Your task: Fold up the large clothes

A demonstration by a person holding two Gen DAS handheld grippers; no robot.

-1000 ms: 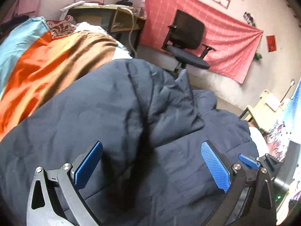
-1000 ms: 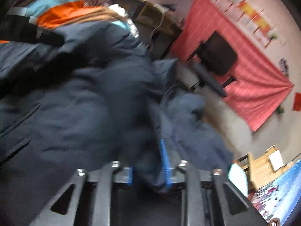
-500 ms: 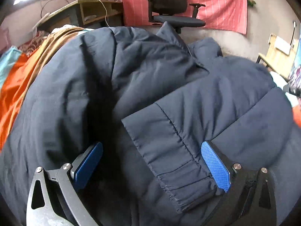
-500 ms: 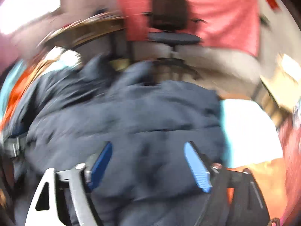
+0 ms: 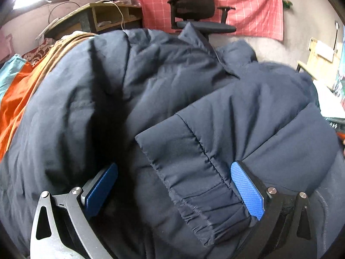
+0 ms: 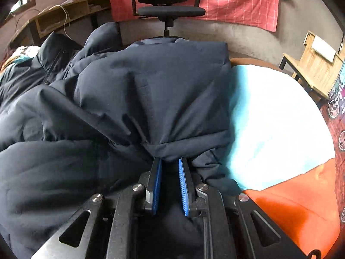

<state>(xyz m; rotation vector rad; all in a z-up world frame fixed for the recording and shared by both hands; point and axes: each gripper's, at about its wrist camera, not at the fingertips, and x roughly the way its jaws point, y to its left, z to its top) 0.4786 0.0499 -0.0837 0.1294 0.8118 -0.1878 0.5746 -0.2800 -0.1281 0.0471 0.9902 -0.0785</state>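
A large dark navy padded jacket (image 5: 172, 82) lies on a bed and fills both views. In the left wrist view a sleeve with an elastic cuff (image 5: 207, 196) lies folded across the jacket's body, between the blue pads of my left gripper (image 5: 174, 185), which is wide open and rests over it. In the right wrist view my right gripper (image 6: 169, 164) is shut on a bunched fold of the jacket (image 6: 151, 90) near its right edge, and the fabric pulls into creases at the pads.
The bed cover is pale blue (image 6: 269, 118) and orange (image 6: 297, 205). A black office chair (image 6: 168, 0) stands beyond the bed before a pink cloth on the wall. A wooden desk (image 5: 103, 17) is at the left, a wooden stand (image 6: 314, 69) at the right.
My right gripper opened half a second ago and has now shut on a fold of the jacket. The left gripper stayed open and came closer over the folded sleeve cuff.
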